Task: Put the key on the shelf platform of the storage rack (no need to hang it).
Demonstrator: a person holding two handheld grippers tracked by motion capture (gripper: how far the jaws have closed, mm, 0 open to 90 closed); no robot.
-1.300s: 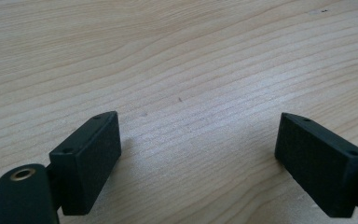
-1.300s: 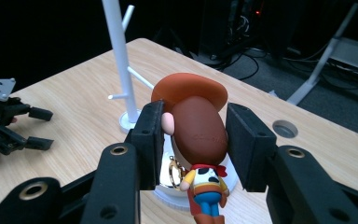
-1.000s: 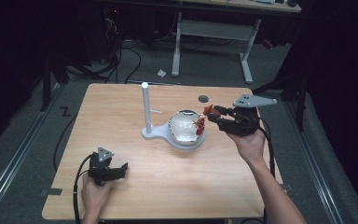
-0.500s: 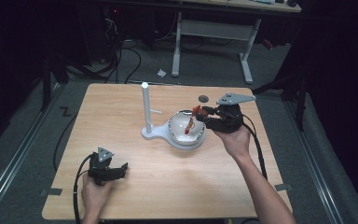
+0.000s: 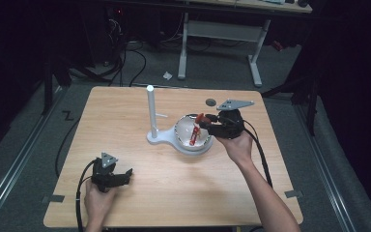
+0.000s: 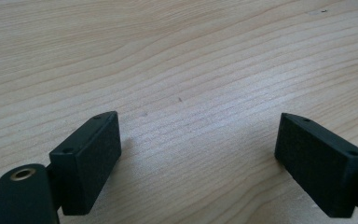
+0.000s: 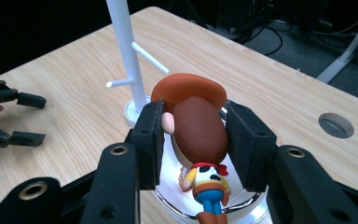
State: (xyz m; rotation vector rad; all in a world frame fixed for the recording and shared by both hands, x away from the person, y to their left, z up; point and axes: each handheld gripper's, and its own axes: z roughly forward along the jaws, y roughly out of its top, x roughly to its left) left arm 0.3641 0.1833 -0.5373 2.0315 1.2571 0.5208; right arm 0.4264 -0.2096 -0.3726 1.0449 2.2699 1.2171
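Across the middle of the frame lay a pale wooden table point(image 5: 140, 203) on grey floor, dark room behind. At centre right, the right gripper point(image 5: 206, 124) clamped a cowboy figure point(image 7: 200, 140) above a shiny bowl point(image 5: 186, 140); lower left, the left gripper point(image 5: 124, 175) rested with jaws apart

Jaws: two black blocks of left gripper point(image 6: 198, 163), standing wide apart, nothing between.
Below: pale wood-grain surface point(image 6: 191, 60), bare, close underneath.

Left claw point(image 5: 121, 176) rests low, jaws wide apart (nothing between); right claw point(image 5: 204, 123) clamped.
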